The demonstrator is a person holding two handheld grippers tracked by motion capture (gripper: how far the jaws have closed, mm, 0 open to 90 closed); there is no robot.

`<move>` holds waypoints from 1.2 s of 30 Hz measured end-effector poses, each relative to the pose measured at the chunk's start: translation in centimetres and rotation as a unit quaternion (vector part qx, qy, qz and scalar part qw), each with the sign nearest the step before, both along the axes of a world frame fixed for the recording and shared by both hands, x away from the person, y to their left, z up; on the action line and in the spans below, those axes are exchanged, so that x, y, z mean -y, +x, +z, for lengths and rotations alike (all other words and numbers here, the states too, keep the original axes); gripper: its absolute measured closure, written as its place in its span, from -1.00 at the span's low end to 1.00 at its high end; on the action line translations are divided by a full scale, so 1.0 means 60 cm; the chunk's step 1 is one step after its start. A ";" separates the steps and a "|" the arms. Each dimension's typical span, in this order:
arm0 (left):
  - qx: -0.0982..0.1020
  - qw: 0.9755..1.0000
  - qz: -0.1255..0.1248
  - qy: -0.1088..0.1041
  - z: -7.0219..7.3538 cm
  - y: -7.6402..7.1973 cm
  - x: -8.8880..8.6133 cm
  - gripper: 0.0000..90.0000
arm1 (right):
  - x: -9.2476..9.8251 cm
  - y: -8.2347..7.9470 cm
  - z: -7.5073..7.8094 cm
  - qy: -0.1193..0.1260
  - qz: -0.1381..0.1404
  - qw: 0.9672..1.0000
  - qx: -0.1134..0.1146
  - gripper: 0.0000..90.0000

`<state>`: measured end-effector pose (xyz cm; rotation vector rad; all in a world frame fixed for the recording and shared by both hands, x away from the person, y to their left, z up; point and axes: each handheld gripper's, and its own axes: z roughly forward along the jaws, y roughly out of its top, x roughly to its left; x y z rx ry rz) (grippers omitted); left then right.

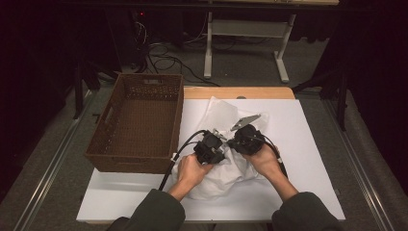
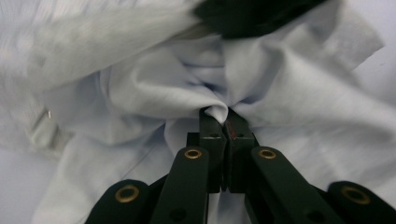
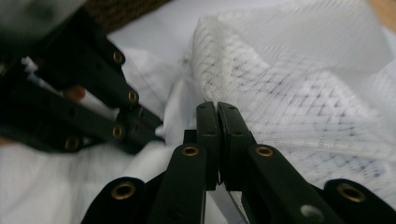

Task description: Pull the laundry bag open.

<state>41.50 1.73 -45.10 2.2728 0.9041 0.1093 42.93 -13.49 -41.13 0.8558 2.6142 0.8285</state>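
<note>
Both pairs of jaws clamped: left gripper (image 2: 218,114) pinching a fold of the crumpled white cloth (image 2: 154,88), right gripper (image 3: 217,108) closed against it too, though whether fabric sits between its pads cannot be told. Bunched mid-desk toward the near edge, just right of the brown wicker basket (image 1: 139,120) at the white desk's (image 1: 308,144) left side.

Looks like a lab or test room: dark all around, grey carpet floor (image 1: 62,159), tangled cables (image 1: 163,60) by a white desk frame (image 1: 245,43), and a white work table (image 1: 308,144) with a brown basket (image 1: 139,120).
</note>
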 end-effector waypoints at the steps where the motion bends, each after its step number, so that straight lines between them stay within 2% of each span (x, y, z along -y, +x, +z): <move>1: 0.008 1.000 0.000 -0.001 0.007 -0.002 0.003 0.96 | 0.000 -0.001 0.007 0.006 0.000 1.000 0.005 0.98; 4: 0.020 0.999 0.028 -0.002 0.012 0.013 0.007 0.97 | -0.002 -0.011 0.021 0.013 0.006 1.000 0.019 0.98; 6: 0.012 0.997 0.071 -0.009 0.000 0.042 0.004 0.97 | 0.000 -0.022 0.019 0.001 0.007 1.000 0.028 0.99; 7: 0.008 0.997 0.080 -0.007 -0.004 0.049 0.003 0.97 | 0.005 -0.024 0.017 0.006 0.006 1.000 0.027 0.99; 10: 0.003 0.995 0.099 0.022 -0.024 0.065 0.006 0.95 | 0.014 -0.026 0.007 0.017 -0.002 1.000 0.015 0.99; 13: 0.012 0.995 0.091 0.039 -0.022 0.061 0.005 0.83 | 0.018 -0.021 -0.003 0.011 0.000 1.000 0.008 0.99; 14: 0.011 0.996 0.084 0.038 -0.016 0.057 0.002 0.70 | 0.018 -0.018 -0.005 0.010 -0.001 1.000 0.007 0.98; 15: 0.002 0.997 0.074 0.033 -0.010 0.054 -0.003 0.49 | 0.017 -0.016 -0.006 0.003 -0.002 1.000 0.004 0.98; 16: -0.003 0.997 0.066 0.037 -0.003 0.049 -0.008 0.37 | 0.017 -0.015 -0.009 -0.002 -0.004 1.000 0.003 0.98; 18: 0.001 0.996 0.065 0.062 0.014 0.035 -0.021 0.24 | 0.017 -0.013 -0.015 -0.008 -0.007 1.000 -0.001 0.98; 20: -0.004 0.995 0.065 0.073 0.026 0.024 -0.033 0.14 | 0.019 -0.013 -0.021 -0.022 -0.006 1.000 0.001 0.98; 22: -0.009 0.993 0.067 0.098 0.029 0.017 -0.038 0.04 | 0.026 -0.014 -0.027 -0.023 -0.012 1.000 -0.005 0.98; 25: -0.021 0.987 0.076 0.141 0.019 0.014 -0.038 -0.05 | 0.039 -0.014 -0.031 -0.027 -0.022 0.999 -0.009 0.98; 28: -0.037 0.984 0.079 0.154 0.000 0.020 -0.031 -0.07 | 0.047 -0.012 -0.032 -0.028 -0.026 0.999 -0.011 0.98; 33: -0.053 0.982 0.088 0.155 -0.028 0.041 -0.013 -0.10 | 0.056 -0.004 -0.035 -0.031 -0.031 0.999 -0.014 0.98; 36: -0.076 0.982 0.100 0.142 -0.043 0.057 -0.010 -0.12 | 0.066 0.000 -0.039 -0.029 -0.040 0.999 -0.015 0.98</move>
